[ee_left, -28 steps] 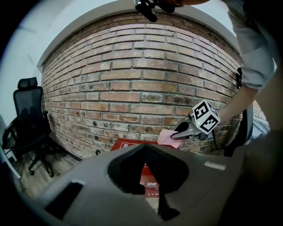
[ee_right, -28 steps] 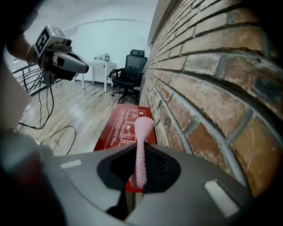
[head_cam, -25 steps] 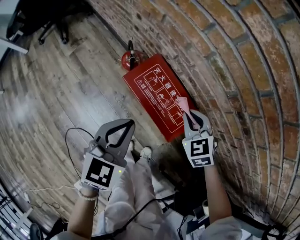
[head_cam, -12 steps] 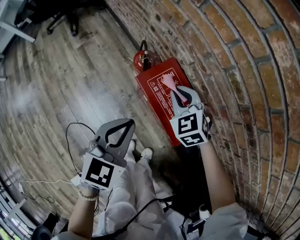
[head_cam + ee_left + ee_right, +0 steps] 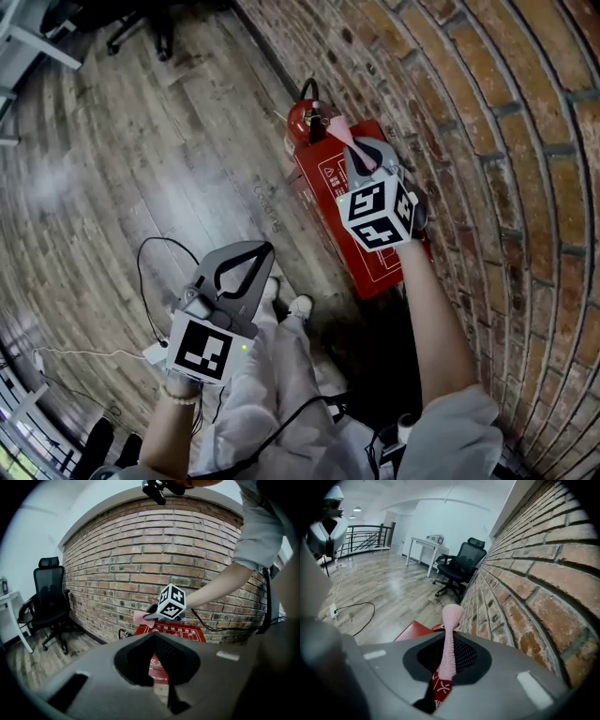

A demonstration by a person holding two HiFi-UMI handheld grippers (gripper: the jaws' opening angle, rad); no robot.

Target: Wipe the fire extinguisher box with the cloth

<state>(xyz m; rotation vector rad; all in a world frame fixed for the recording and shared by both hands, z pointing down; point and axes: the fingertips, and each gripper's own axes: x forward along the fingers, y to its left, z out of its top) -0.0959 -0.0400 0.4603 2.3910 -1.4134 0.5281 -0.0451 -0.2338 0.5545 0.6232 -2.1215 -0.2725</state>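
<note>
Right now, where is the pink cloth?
Head view, right side: the cloth is clamped in the right gripper, over the red box near the extinguisher.

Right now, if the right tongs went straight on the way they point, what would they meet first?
Probably the fire extinguisher standing just past the box; the right tongs, shut on the pink cloth, point along the brick wall toward it. Depth is unclear; they might pass above it.

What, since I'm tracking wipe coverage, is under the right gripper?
The red fire extinguisher box lies under the right gripper, which pinches the pink cloth; the box surface directly beneath them is covered.
</note>
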